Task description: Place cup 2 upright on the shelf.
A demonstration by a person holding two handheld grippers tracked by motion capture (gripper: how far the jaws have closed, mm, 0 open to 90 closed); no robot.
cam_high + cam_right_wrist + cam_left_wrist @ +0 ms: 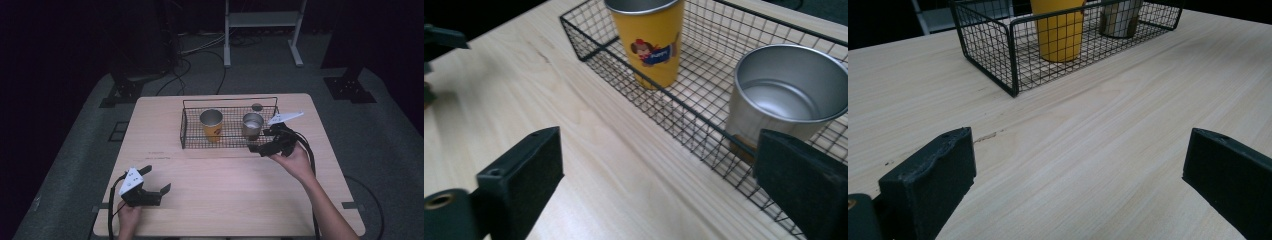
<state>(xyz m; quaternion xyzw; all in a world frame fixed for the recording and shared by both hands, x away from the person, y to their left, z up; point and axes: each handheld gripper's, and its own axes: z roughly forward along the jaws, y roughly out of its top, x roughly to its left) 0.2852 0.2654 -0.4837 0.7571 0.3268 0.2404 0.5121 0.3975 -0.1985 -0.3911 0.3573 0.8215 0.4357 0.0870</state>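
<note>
Both grippers' fingers wide, empty; wire basket (pixel 186 131) holds yellow cup (pixel 212 125), steel cup (pixel 252 125).

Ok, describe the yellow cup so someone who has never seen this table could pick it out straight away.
On the far half of the wooden table sits a black wire basket. Two cups stand upright inside it. The yellow cup is on the left side, with a cartoon print on its wall and a metal interior, while its neighbour, the silver cup nearest the right claw, is plain bare metal.
</note>
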